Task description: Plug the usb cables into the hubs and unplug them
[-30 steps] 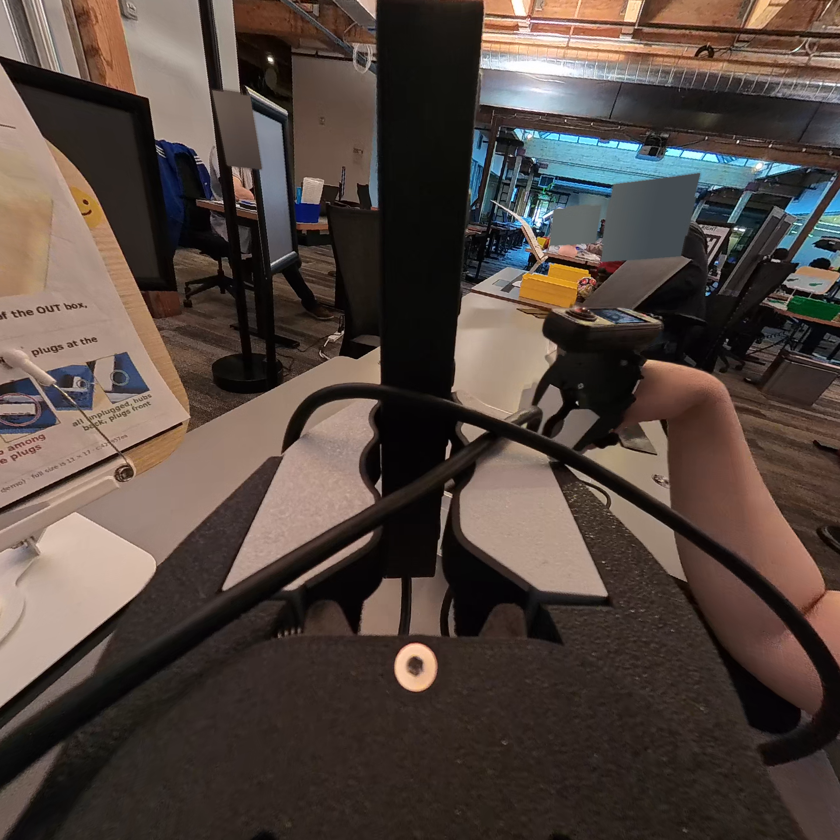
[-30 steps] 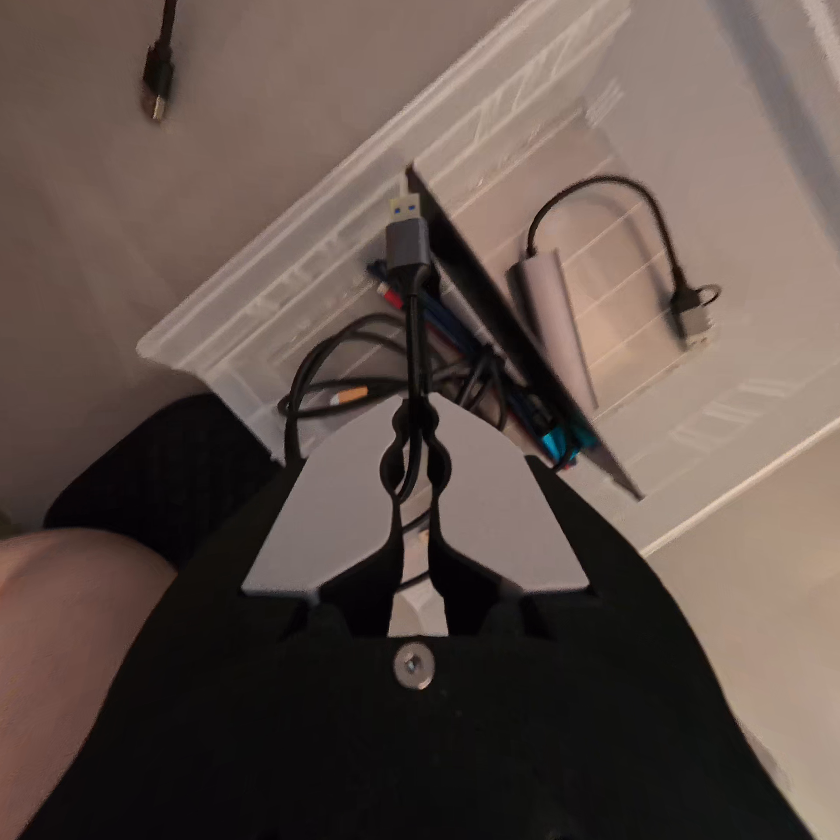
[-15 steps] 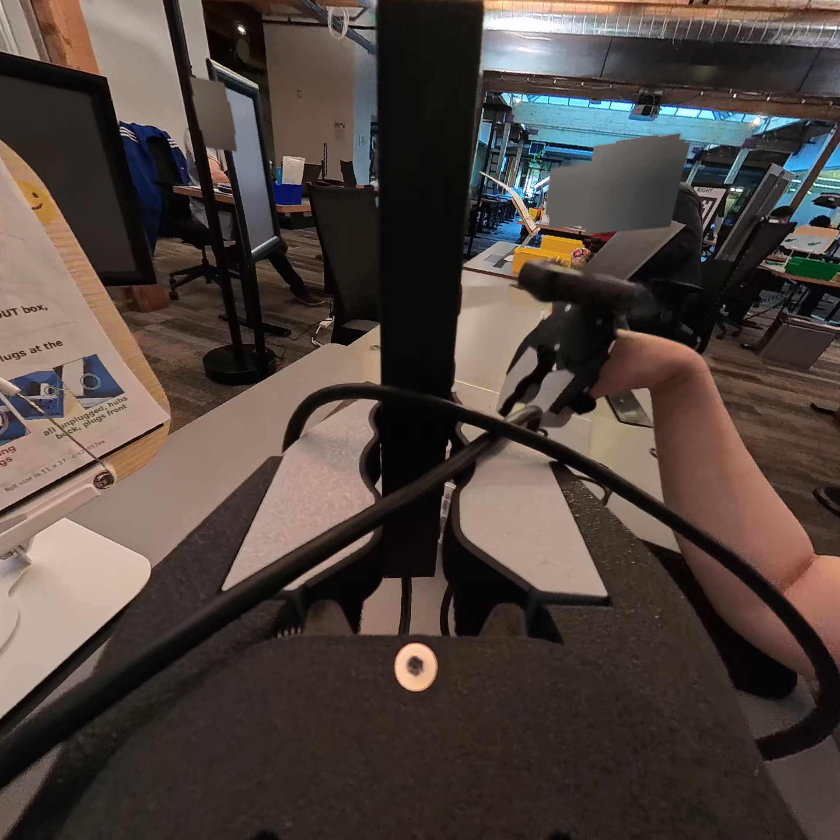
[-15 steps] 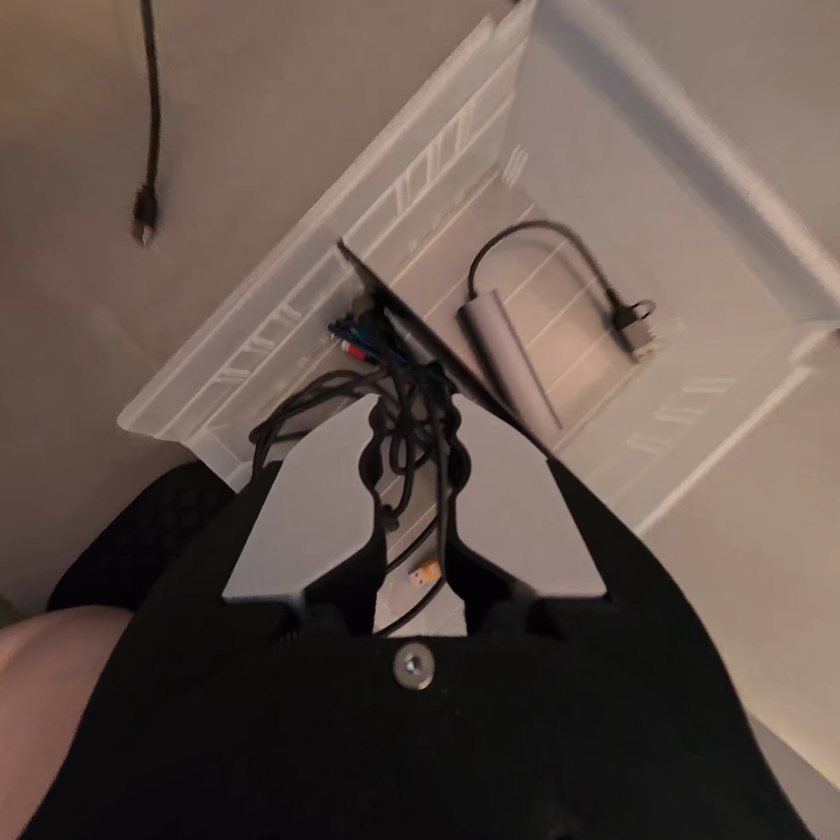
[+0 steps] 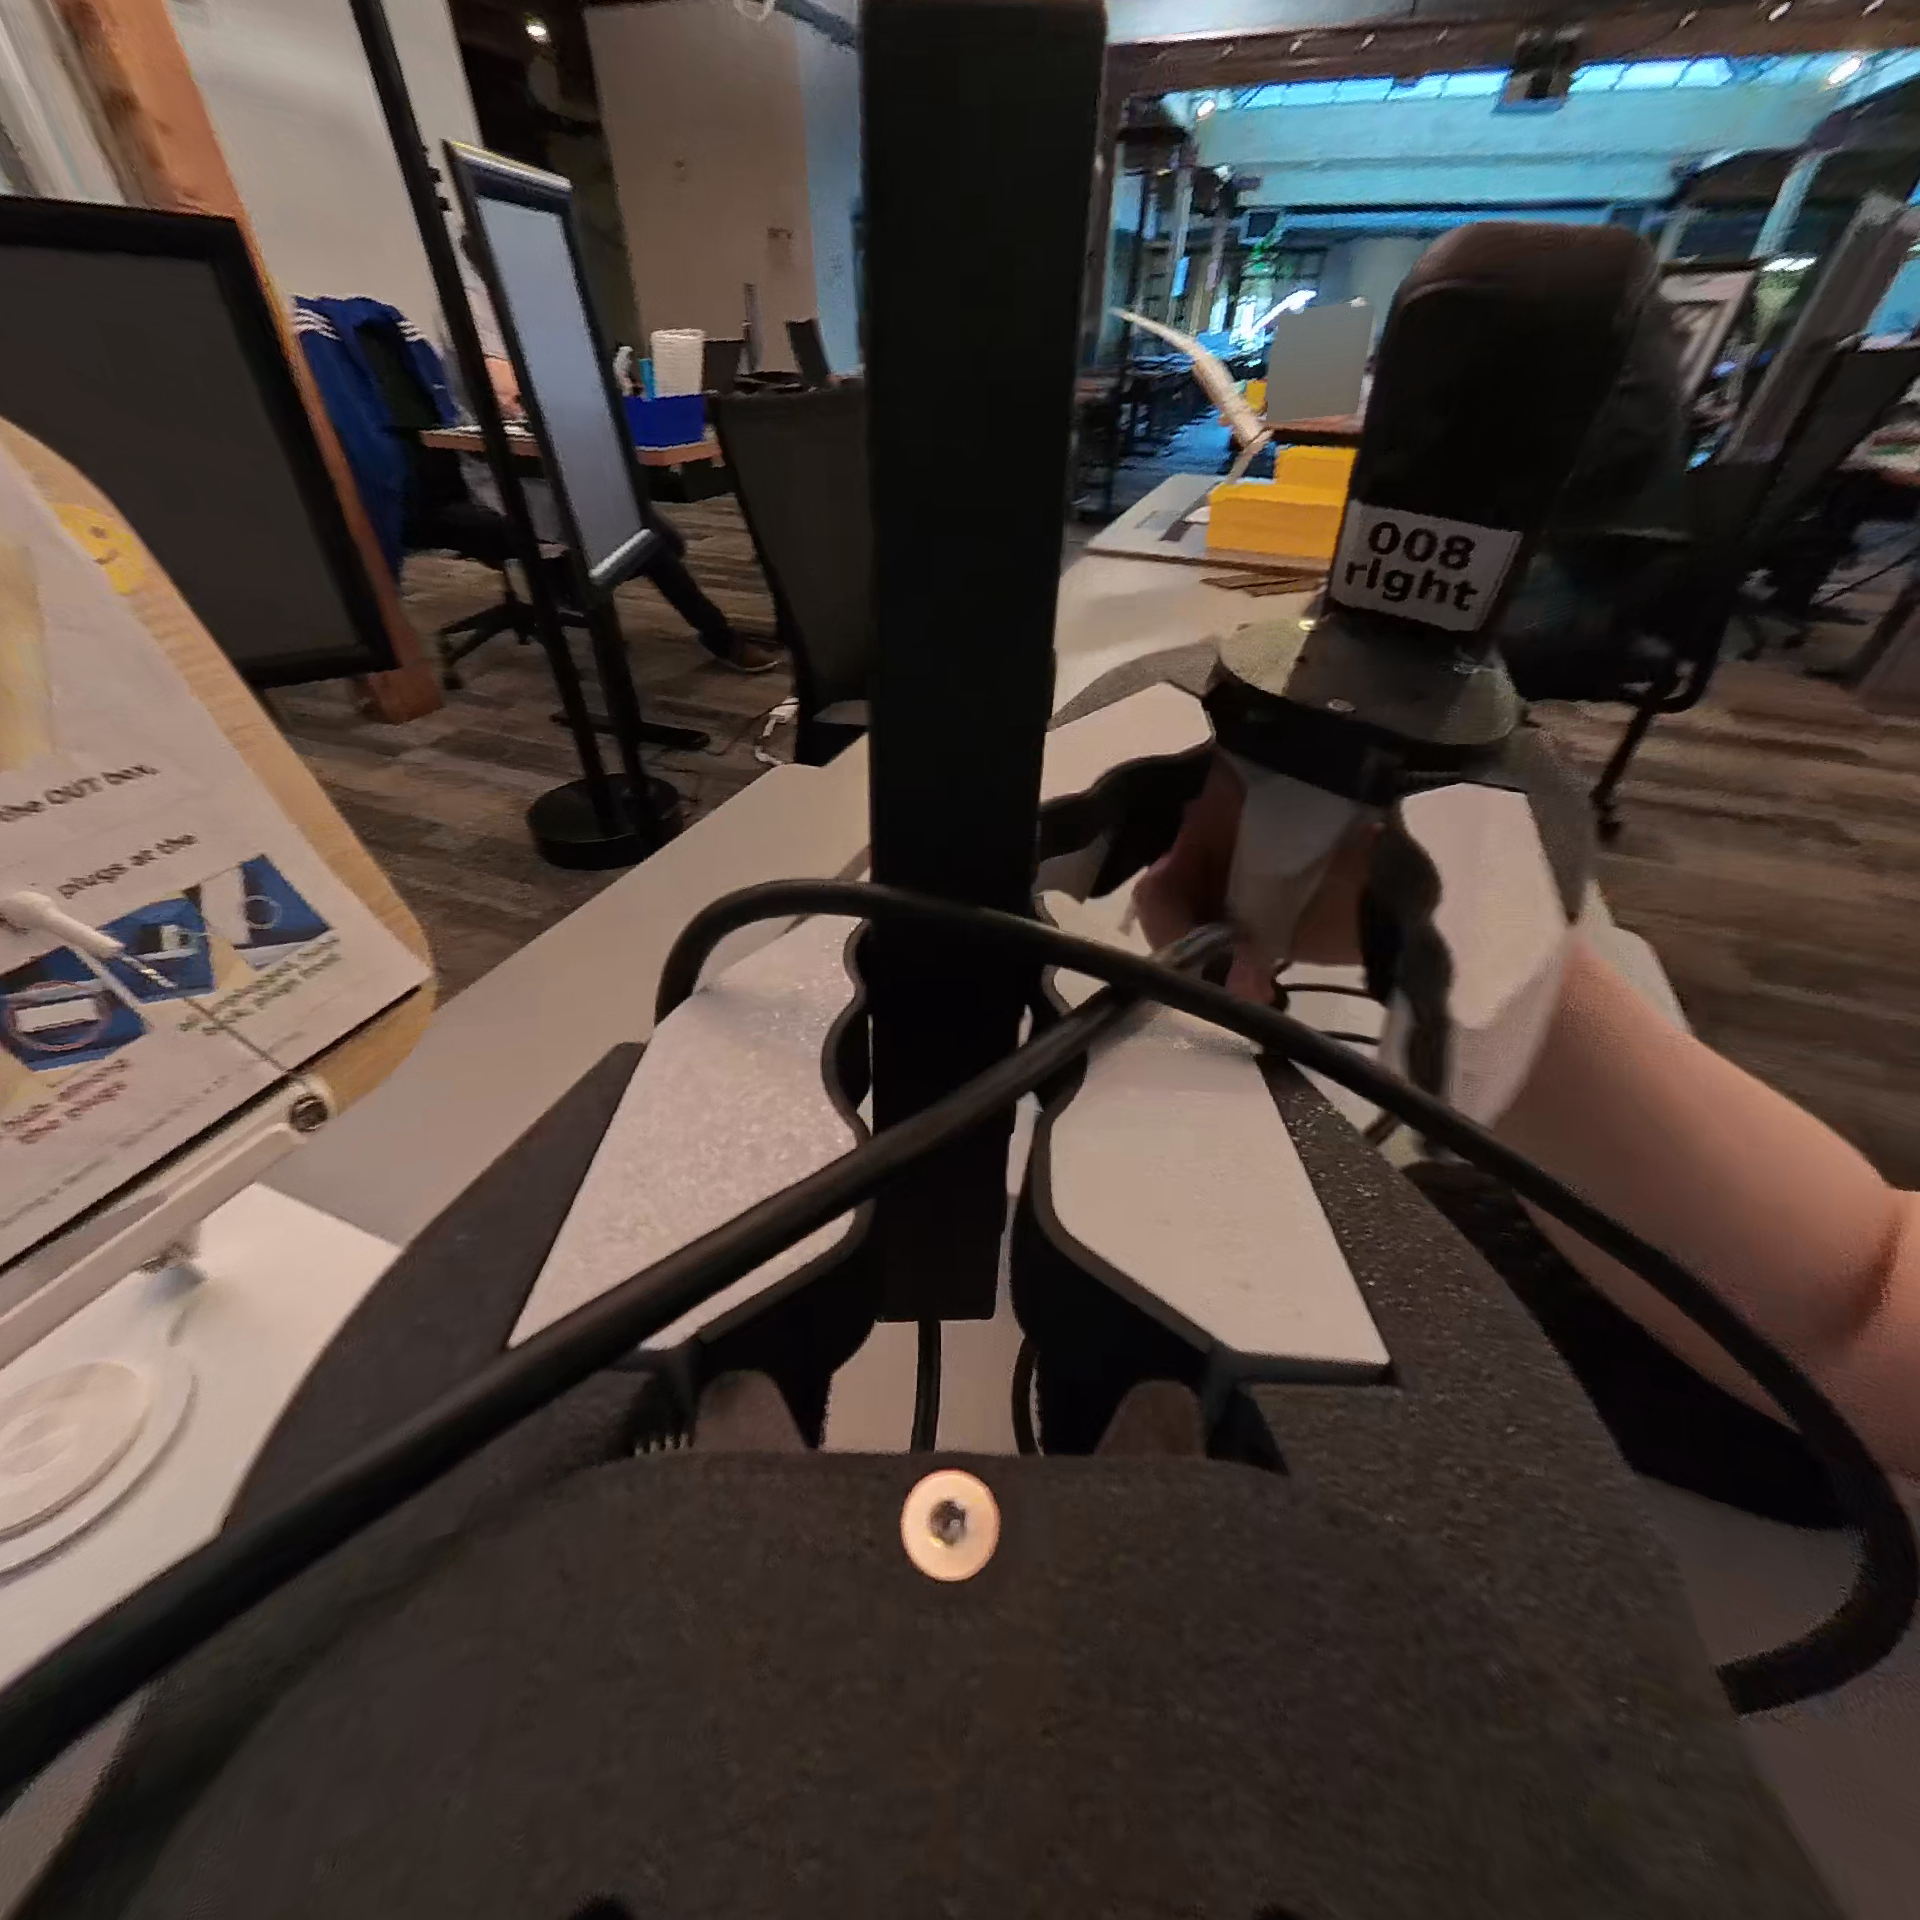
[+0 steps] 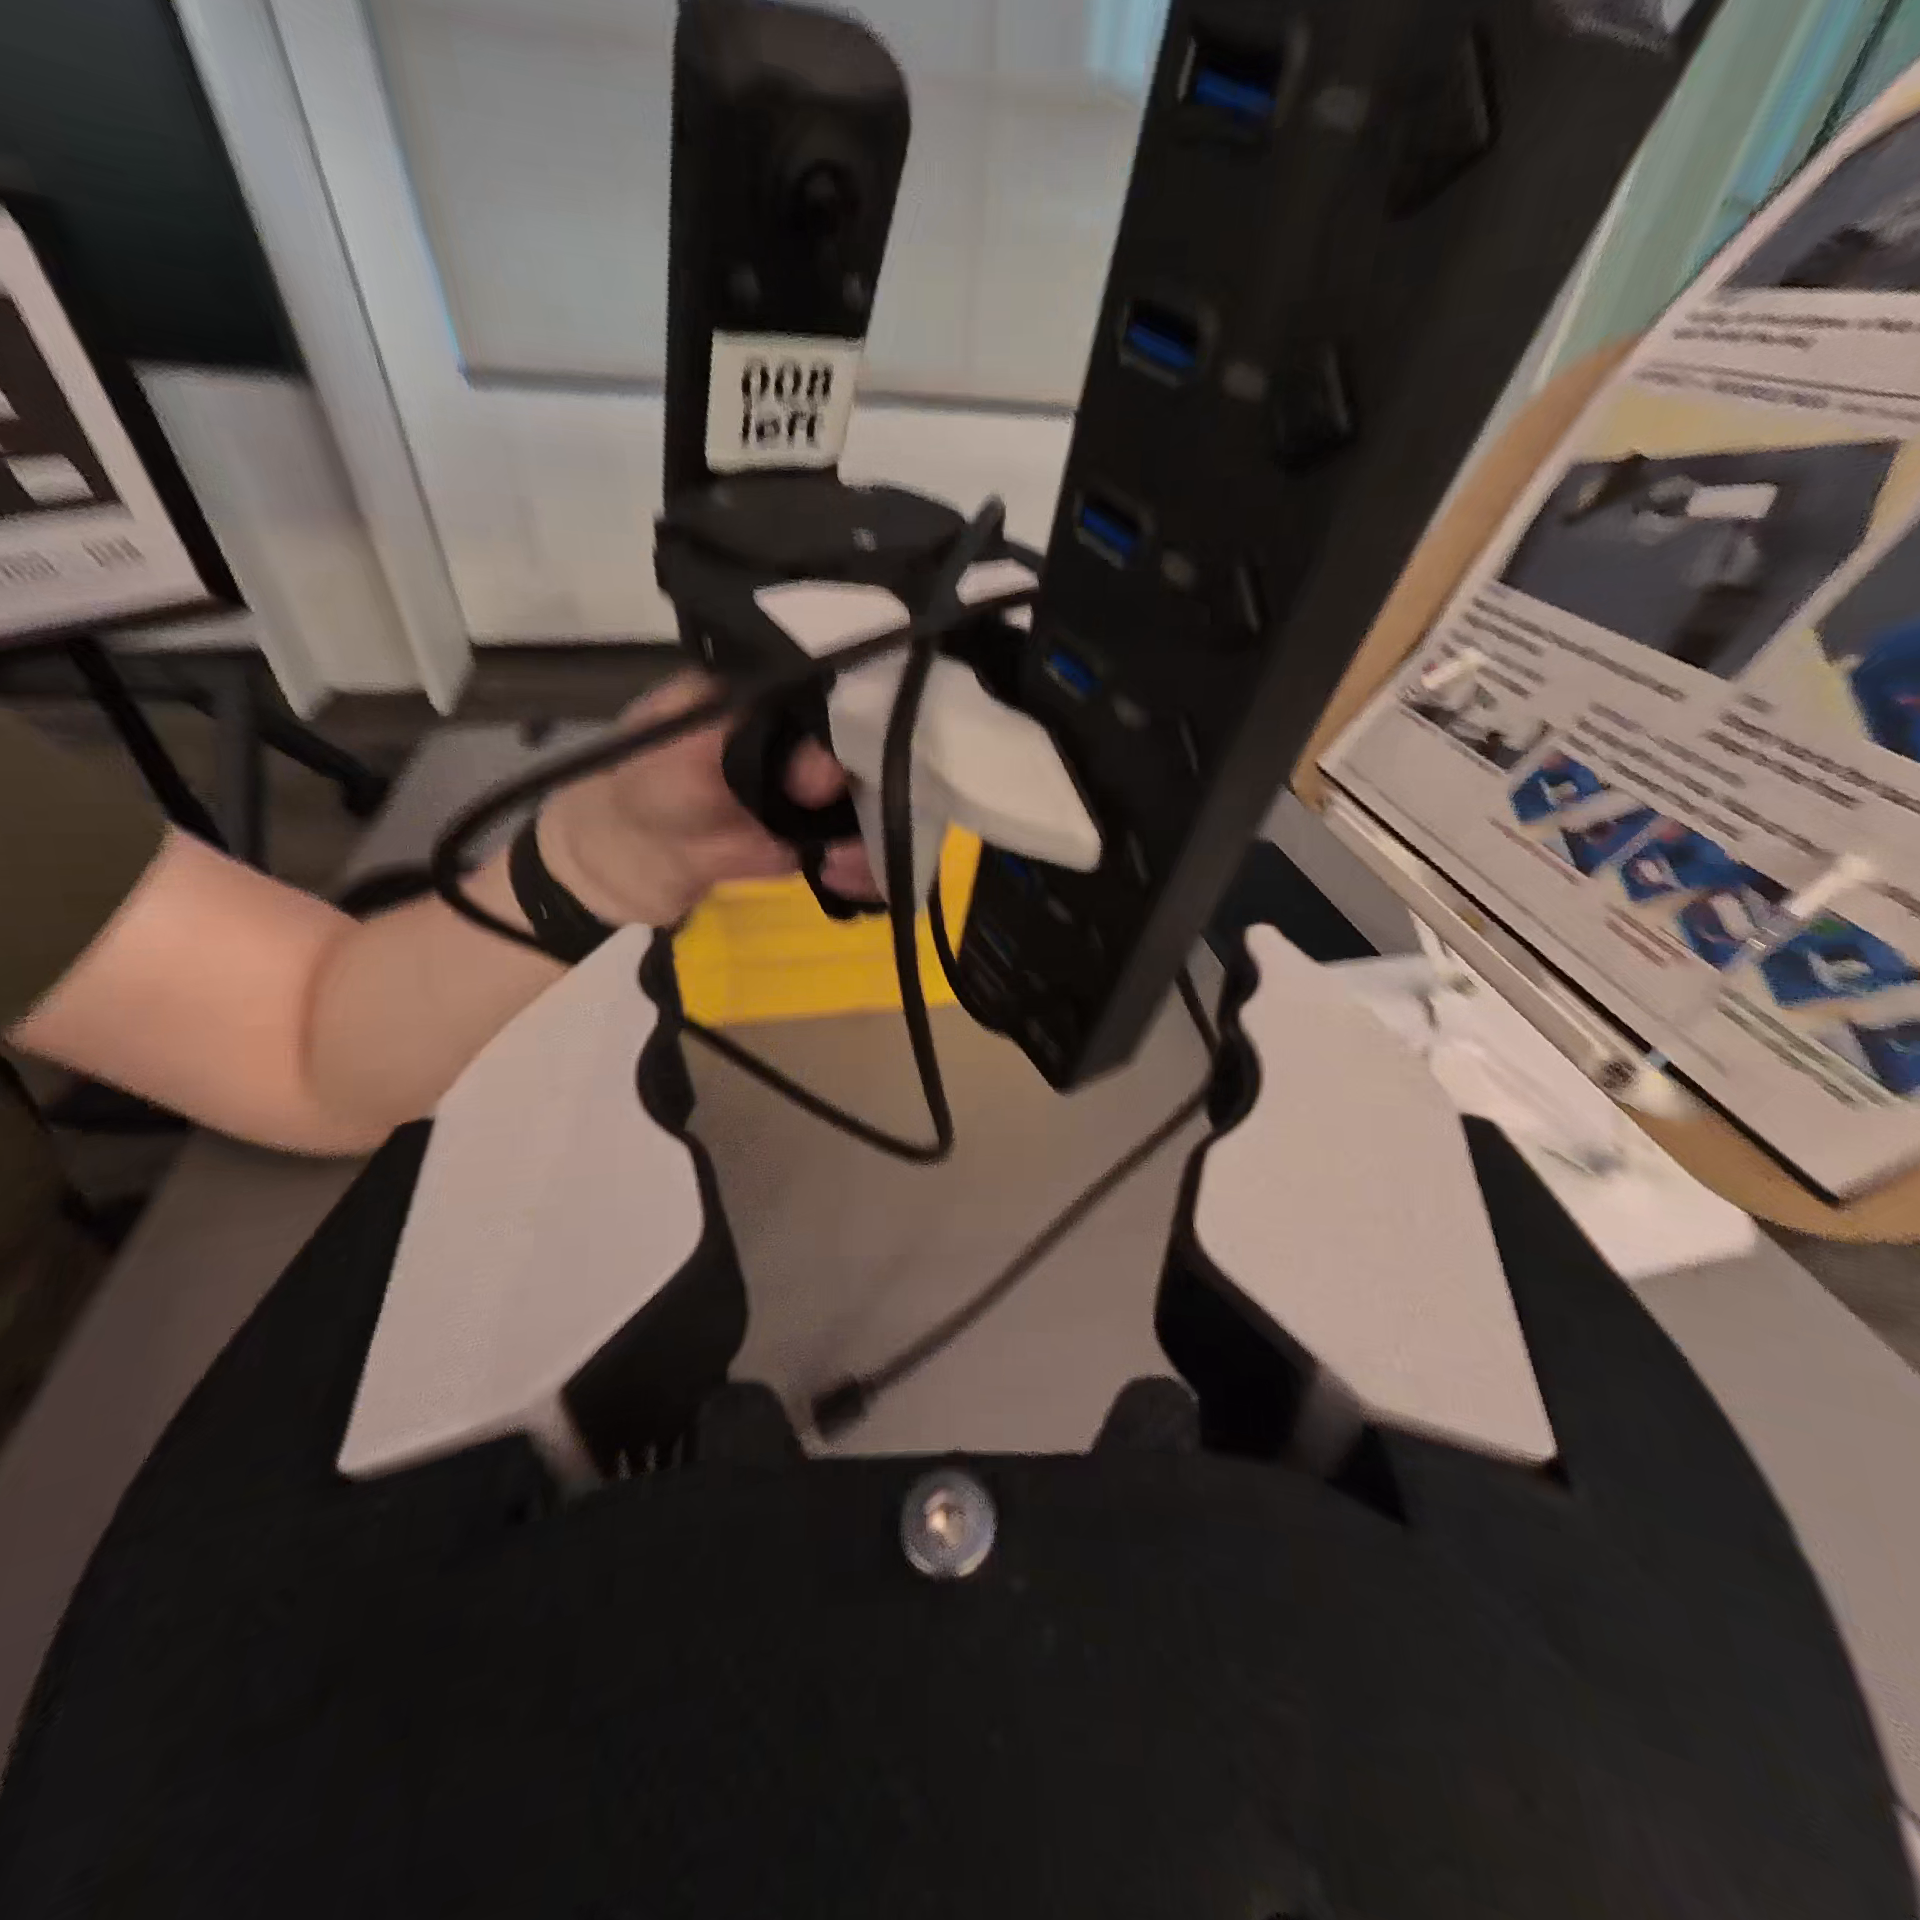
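The left gripper (image 5: 951,1029) clamps its 2 white fingers (image 5: 717,1143) on the lower end of a tall black multi-port USB hub (image 5: 971,520), held upright, its black cable (image 5: 1455,1101) looping across the fingers. Facing it, the right gripper (image 6: 951,1023) stands wide open and empty, the hub's blue-port face (image 6: 1195,499) just beyond its fingertips. A loose black USB cable (image 6: 997,1288) lies on the grey table (image 6: 1039,1101) between the right fingers.

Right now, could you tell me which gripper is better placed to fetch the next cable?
Right gripper: its fingers are open and empty. The left gripper is clamped on the upright black USB hub.
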Demonstrator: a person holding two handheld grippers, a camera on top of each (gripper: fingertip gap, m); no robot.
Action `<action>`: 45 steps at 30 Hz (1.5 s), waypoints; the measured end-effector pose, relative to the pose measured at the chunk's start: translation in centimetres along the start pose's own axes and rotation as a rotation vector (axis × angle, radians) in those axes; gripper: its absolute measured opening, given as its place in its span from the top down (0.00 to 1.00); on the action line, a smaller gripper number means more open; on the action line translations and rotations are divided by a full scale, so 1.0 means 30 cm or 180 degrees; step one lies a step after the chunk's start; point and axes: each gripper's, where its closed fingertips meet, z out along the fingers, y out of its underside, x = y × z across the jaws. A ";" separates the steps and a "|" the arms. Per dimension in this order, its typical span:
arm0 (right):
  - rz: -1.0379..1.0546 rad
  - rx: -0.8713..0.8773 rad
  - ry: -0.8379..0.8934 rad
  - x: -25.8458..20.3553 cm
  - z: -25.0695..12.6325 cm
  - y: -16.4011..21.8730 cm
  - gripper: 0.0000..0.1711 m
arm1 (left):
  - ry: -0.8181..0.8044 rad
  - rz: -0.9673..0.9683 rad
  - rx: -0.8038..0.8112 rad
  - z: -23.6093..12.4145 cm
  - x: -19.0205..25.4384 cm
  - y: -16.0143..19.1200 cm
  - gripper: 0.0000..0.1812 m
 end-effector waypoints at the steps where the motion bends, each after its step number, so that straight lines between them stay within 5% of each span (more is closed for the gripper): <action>1: 0.0090 0.0139 -0.0044 -0.006 0.015 -0.020 0.39 | -0.0112 0.0055 -0.0015 0.002 -0.007 -0.001 0.87; 13: 0.0941 0.0430 -0.0107 0.008 0.012 -0.067 0.35 | -0.0861 0.0615 -0.0175 0.018 -0.051 0.007 0.87; 28: 0.0537 0.0038 0.0462 0.057 0.043 -0.013 0.35 | -0.1108 0.0804 -0.0354 0.027 -0.073 0.031 0.86; 40: 0.0316 -0.0421 0.0789 0.111 0.030 0.064 0.41 | -0.0949 0.0768 -0.0686 0.023 -0.059 0.071 0.86; 45: 0.0141 -0.0452 0.0470 0.093 0.021 0.096 0.48 | -0.0180 0.0495 -0.0757 0.038 0.041 0.096 0.86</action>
